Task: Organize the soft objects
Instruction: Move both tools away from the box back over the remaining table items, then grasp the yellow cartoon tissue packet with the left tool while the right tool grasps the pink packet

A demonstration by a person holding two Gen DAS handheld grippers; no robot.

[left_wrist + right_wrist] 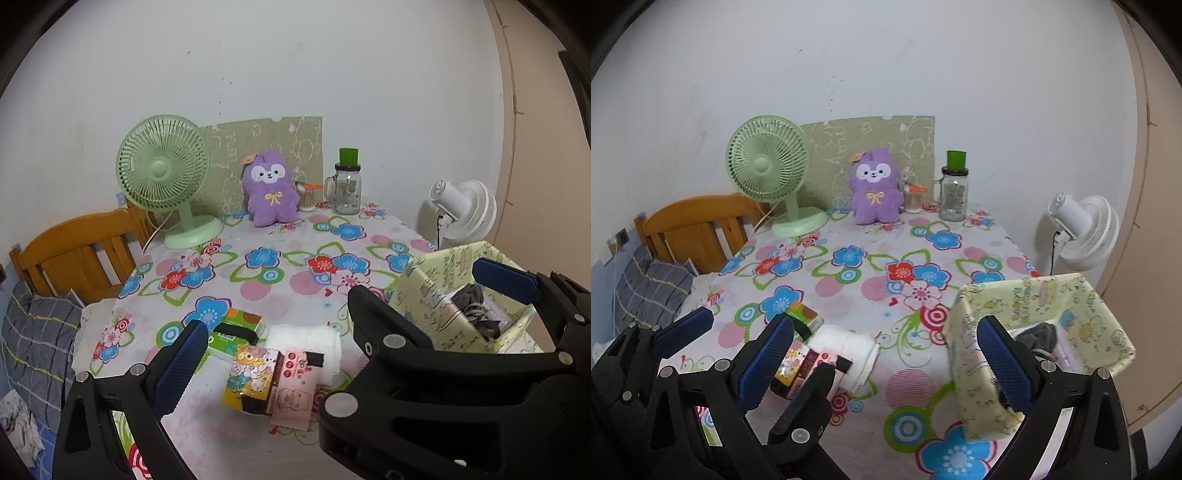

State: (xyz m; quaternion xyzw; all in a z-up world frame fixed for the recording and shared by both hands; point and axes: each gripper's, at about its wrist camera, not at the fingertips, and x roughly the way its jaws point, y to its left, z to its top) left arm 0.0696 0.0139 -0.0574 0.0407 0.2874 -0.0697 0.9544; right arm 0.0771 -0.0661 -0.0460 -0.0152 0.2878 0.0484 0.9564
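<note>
A dark grey cloth (1039, 334) is held in the yellow fabric bin (1049, 295), whose near wall is straddled by the right gripper (884, 356)'s spread fingers. The left gripper (332, 317) is likewise held agape.

A white wall (295, 55) backs the flowered table (280, 280), wooden headboard (77, 251) alongside.

a home bedroom: wooden bed frame (79, 251), pillow (37, 332), floral tablecloth (280, 266)
</note>
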